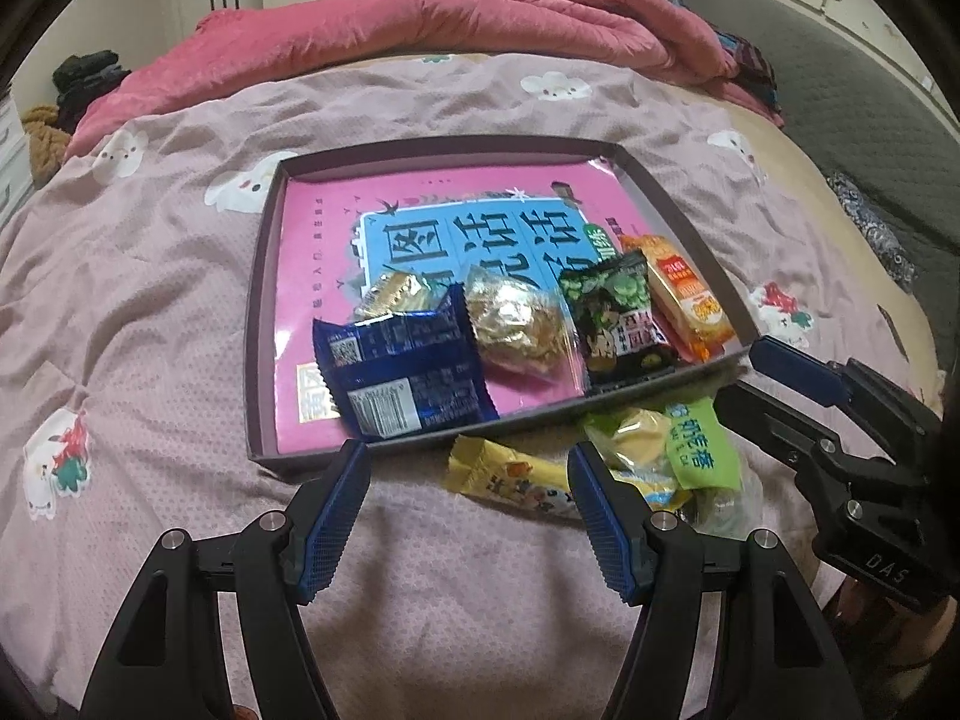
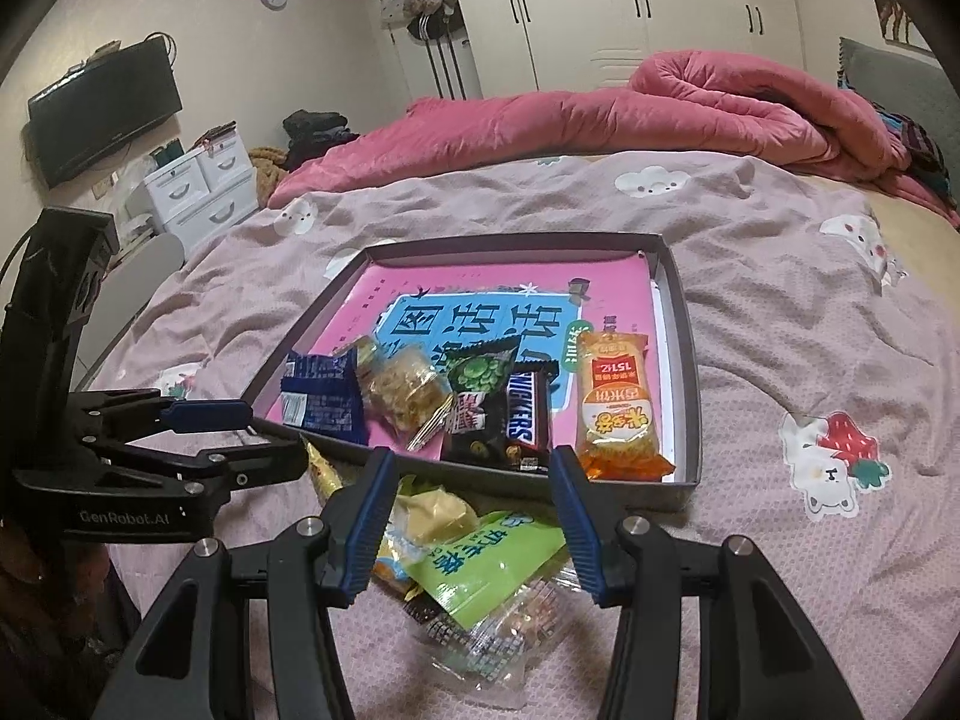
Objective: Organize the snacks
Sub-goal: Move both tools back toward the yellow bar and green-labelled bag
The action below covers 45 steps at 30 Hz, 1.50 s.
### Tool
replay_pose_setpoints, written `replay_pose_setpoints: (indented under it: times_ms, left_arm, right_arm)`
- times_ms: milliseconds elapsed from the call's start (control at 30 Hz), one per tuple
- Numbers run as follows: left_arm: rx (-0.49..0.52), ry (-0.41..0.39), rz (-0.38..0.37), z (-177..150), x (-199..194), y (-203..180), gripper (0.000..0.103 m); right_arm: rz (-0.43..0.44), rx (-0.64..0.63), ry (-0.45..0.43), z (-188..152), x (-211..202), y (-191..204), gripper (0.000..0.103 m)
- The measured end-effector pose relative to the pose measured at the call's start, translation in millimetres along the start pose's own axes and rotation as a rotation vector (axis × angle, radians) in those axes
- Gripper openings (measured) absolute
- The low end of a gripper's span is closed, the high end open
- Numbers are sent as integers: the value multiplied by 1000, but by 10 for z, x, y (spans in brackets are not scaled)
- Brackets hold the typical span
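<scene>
Two grippers are seen above a bed covered by a pink sheet (image 1: 150, 300) with cartoon prints. In the left wrist view, the left gripper (image 1: 468, 474) is held with its blue fingers wide apart and nothing between them, just before the near wall of a shallow dark tray (image 1: 264, 276). Inside the tray a pink book (image 1: 336, 210) lies flat, and on it a row of snacks is placed along the near side: a blue packet (image 1: 402, 378), a golden clear-wrapped snack (image 1: 516, 324), a green-and-black packet (image 1: 618, 318) and an orange packet (image 1: 684, 294). Outside the tray, on the sheet, a yellow packet (image 1: 510, 474) and a light green packet (image 1: 702, 444) are lying. The right gripper (image 1: 762, 372) is seen at the right, its fingers apart, close to the tray's near corner. In the right wrist view, the right gripper (image 2: 474, 516) is also spread open and empty, above the loose pile with the light green packet (image 2: 480, 570) and a clear packet (image 2: 498, 630). A Snickers bar (image 2: 528, 414) is seen in the tray (image 2: 684, 360), between the green-and-black packet (image 2: 480, 390) and the orange packet (image 2: 618, 408). The left gripper (image 2: 252, 426) is seen at the left with its fingers parted. A rolled pink quilt (image 2: 660, 114) lies behind.
</scene>
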State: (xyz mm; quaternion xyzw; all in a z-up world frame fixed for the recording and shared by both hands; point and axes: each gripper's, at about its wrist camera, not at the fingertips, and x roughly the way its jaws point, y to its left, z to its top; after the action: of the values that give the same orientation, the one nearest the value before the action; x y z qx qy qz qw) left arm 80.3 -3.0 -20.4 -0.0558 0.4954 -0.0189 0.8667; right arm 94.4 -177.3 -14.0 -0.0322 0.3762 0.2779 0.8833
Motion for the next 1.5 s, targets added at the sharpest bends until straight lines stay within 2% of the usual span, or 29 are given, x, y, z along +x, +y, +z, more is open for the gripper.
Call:
replay_pose_setpoints:
  times_ms: [600, 967, 1167, 1500]
  left_arm:
    - [18, 47, -21, -102, 28, -60, 70]
    - [-121, 152, -149, -199, 243, 52, 70]
    - [-206, 180, -223, -150, 383, 85, 70]
    - [-258, 189, -268, -33, 565, 6, 70]
  right_arm:
    - [14, -48, 48, -70, 4, 97, 52]
    - [-35, -101, 85, -126, 62, 132, 52]
    - [-38, -110, 104, -152, 115, 117, 52]
    - [-39, -127, 125, -180, 224, 108, 52]
